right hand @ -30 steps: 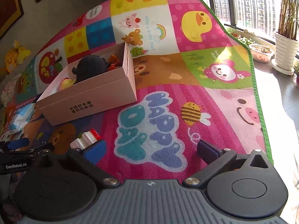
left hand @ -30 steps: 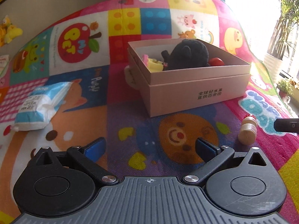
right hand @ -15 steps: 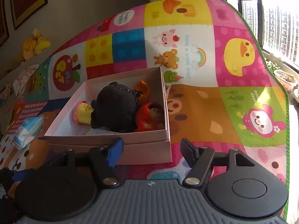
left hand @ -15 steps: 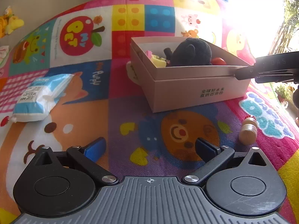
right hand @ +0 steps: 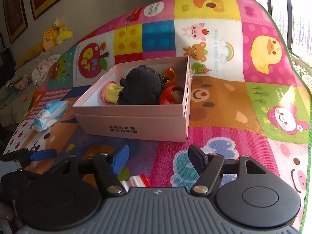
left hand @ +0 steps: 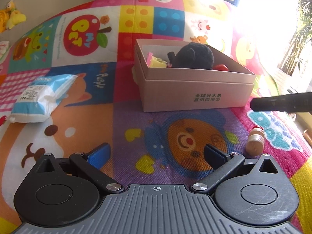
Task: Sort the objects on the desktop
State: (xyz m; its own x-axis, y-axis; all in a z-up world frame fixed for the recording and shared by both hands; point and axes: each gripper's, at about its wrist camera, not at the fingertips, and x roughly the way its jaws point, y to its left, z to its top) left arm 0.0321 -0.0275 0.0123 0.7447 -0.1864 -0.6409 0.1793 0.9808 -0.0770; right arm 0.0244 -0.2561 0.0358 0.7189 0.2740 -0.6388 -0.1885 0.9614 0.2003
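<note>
Two loose things lie on the play mat [left hand: 81, 128] outside my pink box [left hand: 197, 89]. The small wooden doll [left hand: 255, 140] lies just beside my left claw [left hand: 156, 154], which gapes wide and empty. I judge it light, hard and prone to rolling, so I'd pinch its middle. My right claw [right hand: 158, 158] stands half open, empty. The tissue pack [left hand: 39, 97] looks soft.

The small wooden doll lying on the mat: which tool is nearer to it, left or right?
Right. The right tool sits almost directly over the wooden doll, which lies just under its blue pad. The left tool is farther; the doll lies off to its right side.
</note>
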